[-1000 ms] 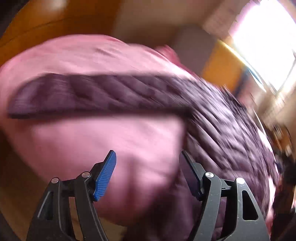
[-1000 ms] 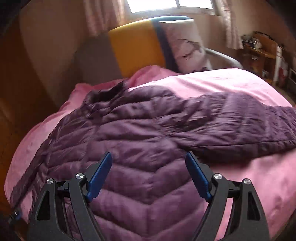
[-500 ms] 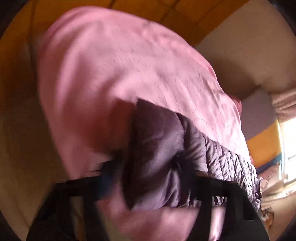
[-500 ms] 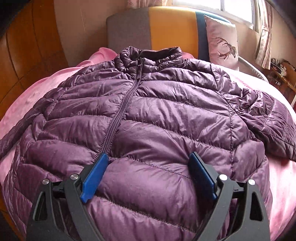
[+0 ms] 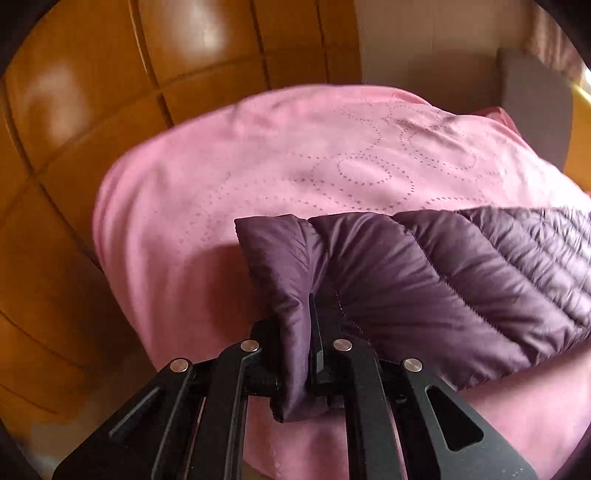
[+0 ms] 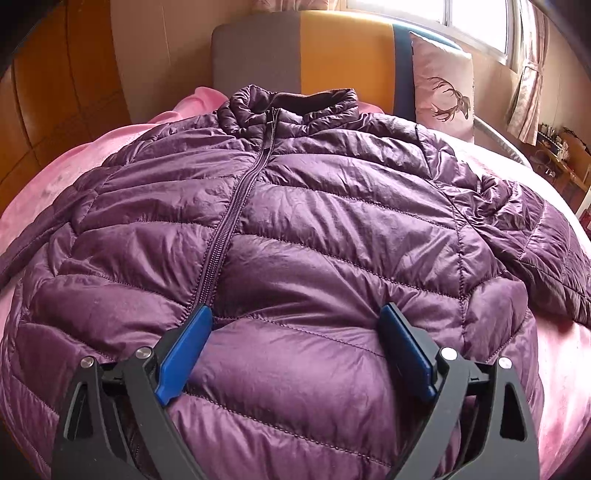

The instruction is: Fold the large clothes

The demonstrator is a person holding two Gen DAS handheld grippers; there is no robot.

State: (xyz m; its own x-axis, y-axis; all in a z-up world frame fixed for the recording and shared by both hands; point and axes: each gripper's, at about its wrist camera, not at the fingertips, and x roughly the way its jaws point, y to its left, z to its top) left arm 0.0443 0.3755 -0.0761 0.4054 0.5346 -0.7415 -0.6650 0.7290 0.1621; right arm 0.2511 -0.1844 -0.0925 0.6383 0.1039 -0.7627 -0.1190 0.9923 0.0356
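We find the purple down jacket [image 6: 295, 240] flat on the pink bed [image 5: 258, 166], light, soft, slippery; left gripper [image 5: 295, 354] just clenched on its sleeve cuff [image 5: 284, 266], right gripper [image 6: 291, 354] released above its hem, 1 sound hold.

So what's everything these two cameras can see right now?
puffer jacket: one, purple, zipped, spread front-up on the bed.
sleeve end: one, purple, lying on the blanket near the bed's edge.
blanket: one, pink with dotted rings, covering the bed.
headboard: one, grey, yellow and blue panels, behind the jacket's collar.
cushion: one, pale pink with a deer print, against the headboard.
wood panelling: orange-brown, beside the bed.
window: one, bright, with a pink curtain, far right.
left gripper: black, jaws just closed, pinching the sleeve end.
right gripper: black with blue pads, jaws wide open over the jacket's lower front.
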